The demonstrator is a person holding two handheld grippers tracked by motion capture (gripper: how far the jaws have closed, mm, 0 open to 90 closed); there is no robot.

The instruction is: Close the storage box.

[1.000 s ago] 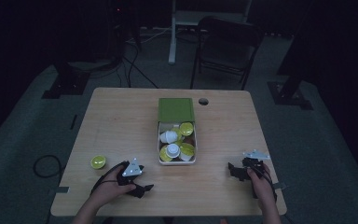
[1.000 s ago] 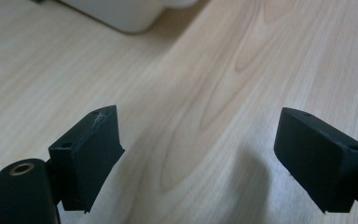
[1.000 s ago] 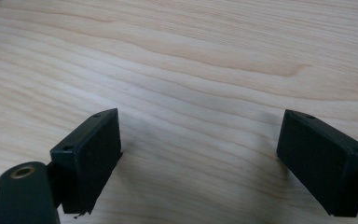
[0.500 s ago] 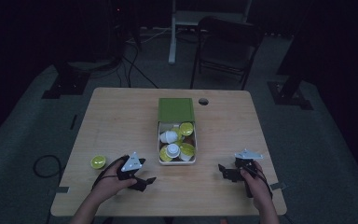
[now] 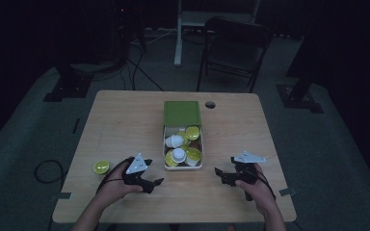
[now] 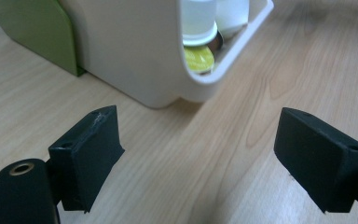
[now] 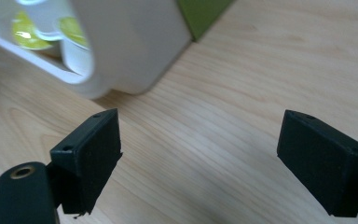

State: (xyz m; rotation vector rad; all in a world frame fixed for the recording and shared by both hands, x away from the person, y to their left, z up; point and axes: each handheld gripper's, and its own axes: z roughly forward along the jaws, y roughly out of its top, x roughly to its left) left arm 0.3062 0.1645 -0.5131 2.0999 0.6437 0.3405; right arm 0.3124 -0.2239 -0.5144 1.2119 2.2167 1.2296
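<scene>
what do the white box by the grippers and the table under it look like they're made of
White rounded box: probably plastic, going by its smooth matte wall and moulded rounded corners. Light brown table: wood or a wood-look laminate, with printed-looking grain lines and a soft sheen.

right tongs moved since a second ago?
Yes. In the high view the right tongs have shifted left toward the box, away from the table's right edge. Jaws open, nothing between them.

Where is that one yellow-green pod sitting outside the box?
In the high view the loose pod lies on the table's near left part, just left of the left gripper, apart from the white box.
</scene>
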